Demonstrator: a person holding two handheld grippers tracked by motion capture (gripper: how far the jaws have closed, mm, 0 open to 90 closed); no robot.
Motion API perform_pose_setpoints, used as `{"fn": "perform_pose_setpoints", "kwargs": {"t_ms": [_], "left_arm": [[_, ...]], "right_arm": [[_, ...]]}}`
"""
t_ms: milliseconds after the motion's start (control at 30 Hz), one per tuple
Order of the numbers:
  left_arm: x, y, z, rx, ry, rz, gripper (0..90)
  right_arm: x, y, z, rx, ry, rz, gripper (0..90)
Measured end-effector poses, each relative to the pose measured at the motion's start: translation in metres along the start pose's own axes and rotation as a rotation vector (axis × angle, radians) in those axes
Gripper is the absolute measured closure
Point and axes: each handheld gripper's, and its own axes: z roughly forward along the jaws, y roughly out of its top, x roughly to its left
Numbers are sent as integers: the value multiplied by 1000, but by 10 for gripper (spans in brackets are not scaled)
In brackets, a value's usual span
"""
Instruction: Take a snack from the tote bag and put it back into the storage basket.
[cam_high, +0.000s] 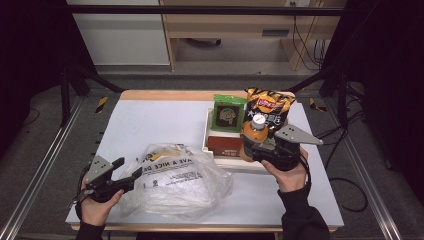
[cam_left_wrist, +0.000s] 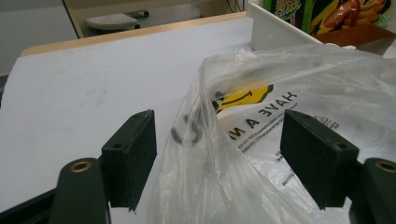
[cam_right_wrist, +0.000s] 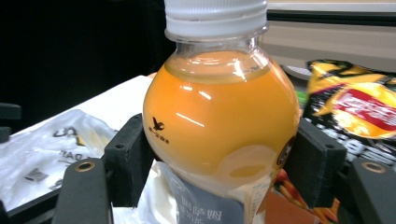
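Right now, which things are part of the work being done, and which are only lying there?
In use:
- orange juice bottle, clamped in the right gripper
- plastic bag, its edge between the left gripper's open jaws

Probably just lying about:
- chips bag
- green packet
- white tray

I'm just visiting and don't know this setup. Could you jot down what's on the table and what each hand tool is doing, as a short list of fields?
Surface: white table
Plastic bag: clear plastic bag with printed lettering, crumpled at the near left
Tray: white tray at the right, holding a green packet and a chips bag
Bottle: orange drink bottle, white cap, upright
Left gripper: jaws open, the bag's edge between them
Right gripper: jaws closed on the bottle's sides, over the tray
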Motion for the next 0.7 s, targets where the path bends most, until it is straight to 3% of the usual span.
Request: {"fn": "perform_pose_setpoints", "kwargs": {"t_ms": [700], "left_arm": [[18,2,-5,1,26,-44,218]], "right_arm": [[-43,-22,-14,16,-75,27,311]]}}
